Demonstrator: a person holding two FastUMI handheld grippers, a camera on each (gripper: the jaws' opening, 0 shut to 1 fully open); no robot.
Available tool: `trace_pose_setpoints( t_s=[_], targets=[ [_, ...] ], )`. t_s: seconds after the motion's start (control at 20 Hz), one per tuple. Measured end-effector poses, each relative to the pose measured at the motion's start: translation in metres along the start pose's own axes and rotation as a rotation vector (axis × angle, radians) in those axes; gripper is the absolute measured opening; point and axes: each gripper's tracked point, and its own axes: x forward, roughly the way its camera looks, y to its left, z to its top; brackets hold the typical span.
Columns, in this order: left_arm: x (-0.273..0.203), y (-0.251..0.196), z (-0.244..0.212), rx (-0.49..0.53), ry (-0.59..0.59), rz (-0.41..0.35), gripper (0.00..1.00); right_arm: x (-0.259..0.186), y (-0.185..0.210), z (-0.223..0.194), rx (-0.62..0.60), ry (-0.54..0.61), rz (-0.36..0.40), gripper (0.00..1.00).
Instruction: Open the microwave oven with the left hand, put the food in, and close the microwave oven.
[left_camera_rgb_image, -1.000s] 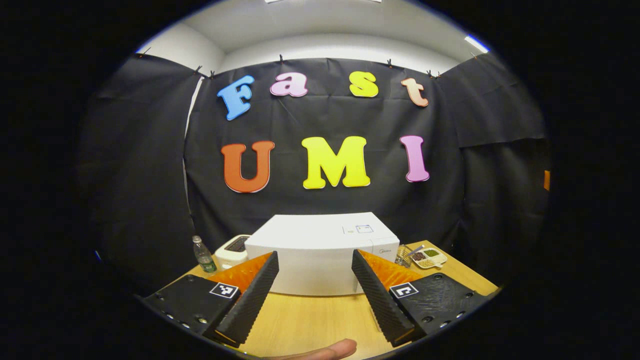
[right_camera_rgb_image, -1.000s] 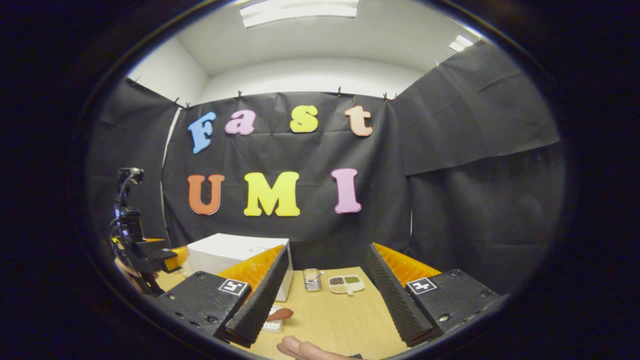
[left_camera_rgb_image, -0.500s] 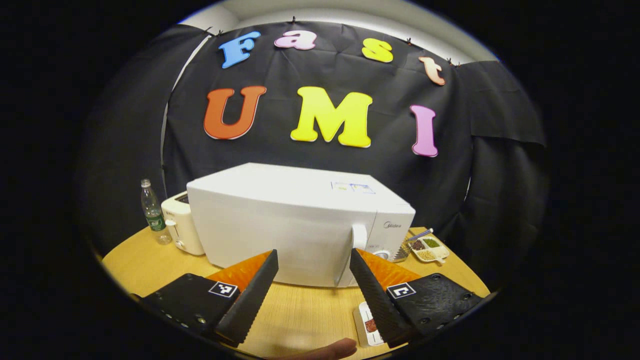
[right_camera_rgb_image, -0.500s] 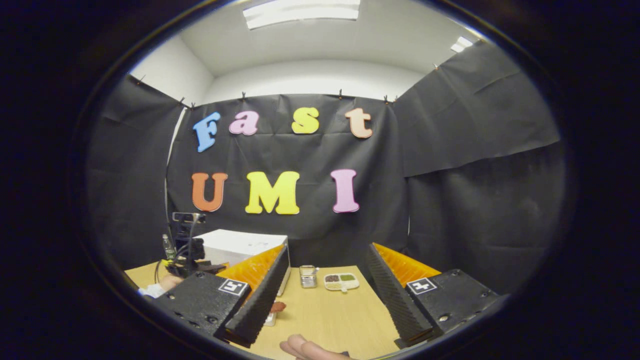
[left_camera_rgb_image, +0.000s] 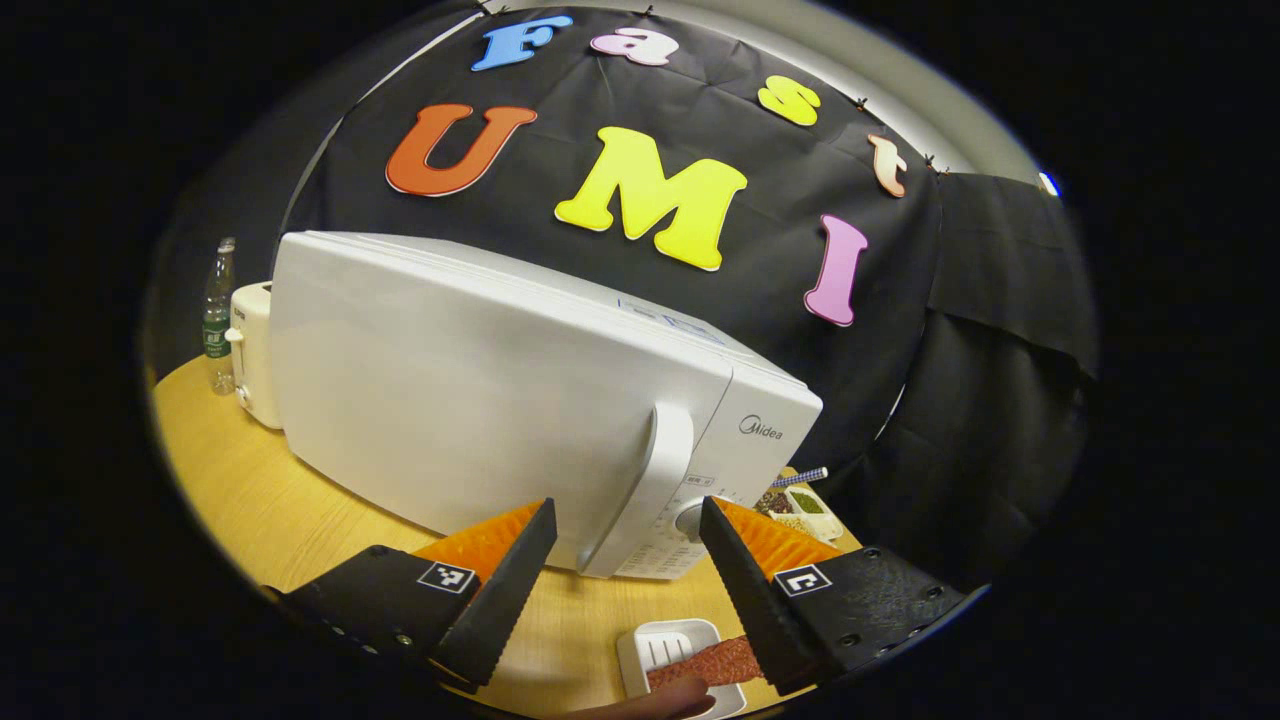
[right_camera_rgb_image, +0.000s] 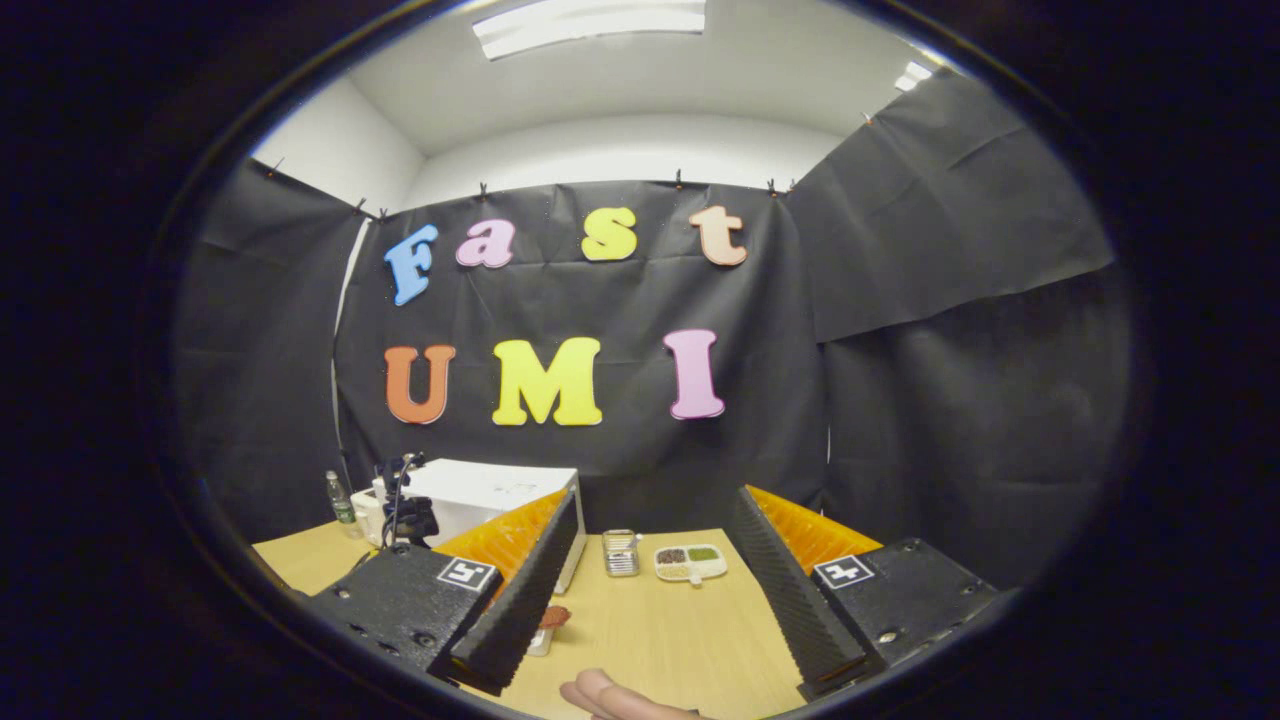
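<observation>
Since a second ago the left tongs (left_camera_rgb_image: 625, 560) have come way closer to the microwave (left_camera_rgb_image: 480, 400), which went from a small box in the middle of the left gripper view to taking up most of the left and centre. The door is shut. Its white handle (left_camera_rgb_image: 645, 485) now sits right between the two fingers, just past the tips, nothing touching it as far as I can tell. The left tongs are spread wide and hold nothing.

At the bottom of the same view there's a small white tray (left_camera_rgb_image: 672, 655) on the tabletop (left_camera_rgb_image: 230, 470) with a reddish strip of food (left_camera_rgb_image: 705, 662) lying across it, partly behind the right-hand finger. A toaster (left_camera_rgb_image: 252, 350) and a water bottle (left_camera_rgb_image: 217, 315) are at the far left, and a divided dish (left_camera_rgb_image: 805, 505) peeks out past the microwave.

The right tongs (right_camera_rgb_image: 650, 590) are also wide apart with nothing in them, hanging over bare tabletop. In the right gripper view the microwave is small at lower left.
</observation>
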Motion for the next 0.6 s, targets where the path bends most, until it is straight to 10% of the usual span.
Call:
trace_pose_setpoints(
  t_s=[0.4,0.6],
  targets=[
    [0.023,0.003,0.018,0.214,-0.11,0.066,0.88,0.01,-0.03,-0.009,-0.017,-0.007,-0.047,1.0],
    [0.035,0.002,0.014,0.294,-0.119,0.096,0.35,0.013,-0.032,-0.012,-0.017,-0.01,-0.049,1.0]
  ],
)
